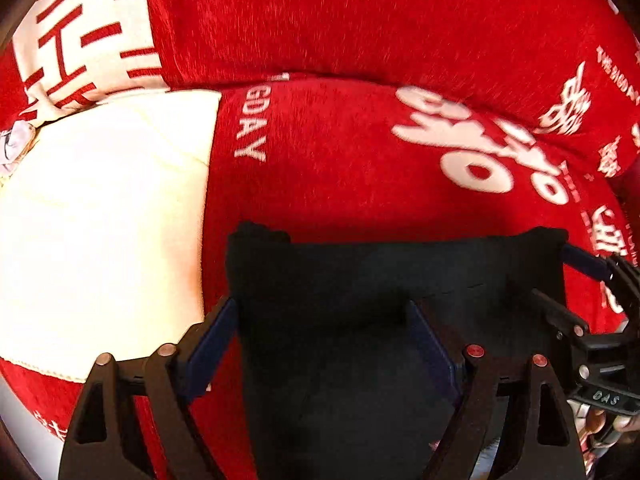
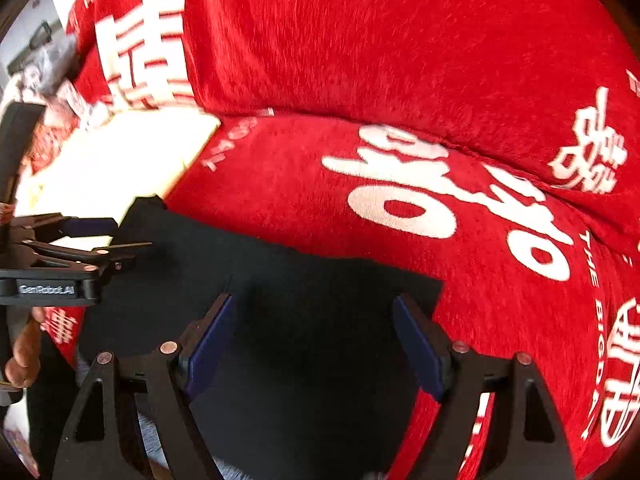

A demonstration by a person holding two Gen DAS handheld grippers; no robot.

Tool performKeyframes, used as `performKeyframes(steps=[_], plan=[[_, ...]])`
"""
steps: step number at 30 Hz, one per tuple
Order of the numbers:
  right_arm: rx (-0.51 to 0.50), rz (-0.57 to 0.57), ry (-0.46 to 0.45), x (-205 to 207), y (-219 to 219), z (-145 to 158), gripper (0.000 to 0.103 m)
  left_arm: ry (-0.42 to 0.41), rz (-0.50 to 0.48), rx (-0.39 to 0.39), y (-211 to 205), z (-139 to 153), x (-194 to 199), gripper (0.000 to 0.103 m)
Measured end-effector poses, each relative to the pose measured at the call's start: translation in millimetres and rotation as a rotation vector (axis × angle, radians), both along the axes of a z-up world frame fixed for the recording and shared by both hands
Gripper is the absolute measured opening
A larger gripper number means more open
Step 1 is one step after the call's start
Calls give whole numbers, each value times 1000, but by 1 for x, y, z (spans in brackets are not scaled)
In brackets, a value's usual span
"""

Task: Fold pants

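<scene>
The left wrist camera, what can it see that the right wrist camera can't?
Only the left wrist view shows the white "GDAY" lettering and the right gripper coming in from the side at the far corner of the pants.

Only the right wrist view shows the left gripper's "GenRobot.AI" label, the person's hand holding it, and a bit of room at the top left.

Both show the black pants on the red blanket with white characters, a cream patch, and open jaws over the pants.

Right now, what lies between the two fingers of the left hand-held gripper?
In the left wrist view, only the black pants lie between the open fingers of the left hand-held gripper.
</scene>
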State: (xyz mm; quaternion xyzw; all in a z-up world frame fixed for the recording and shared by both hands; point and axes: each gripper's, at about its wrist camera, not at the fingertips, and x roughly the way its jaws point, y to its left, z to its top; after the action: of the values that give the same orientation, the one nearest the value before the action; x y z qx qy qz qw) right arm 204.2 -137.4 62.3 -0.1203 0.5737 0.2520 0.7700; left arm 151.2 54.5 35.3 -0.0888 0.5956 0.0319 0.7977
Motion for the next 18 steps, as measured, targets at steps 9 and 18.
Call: performKeyframes(steps=[9, 18], plan=[[11, -57, 80, 8, -8, -31, 99, 46, 55, -134, 16, -32, 4, 96], [-7, -41, -84, -19, -7, 21, 100, -45, 52, -48, 13, 3, -17, 96]])
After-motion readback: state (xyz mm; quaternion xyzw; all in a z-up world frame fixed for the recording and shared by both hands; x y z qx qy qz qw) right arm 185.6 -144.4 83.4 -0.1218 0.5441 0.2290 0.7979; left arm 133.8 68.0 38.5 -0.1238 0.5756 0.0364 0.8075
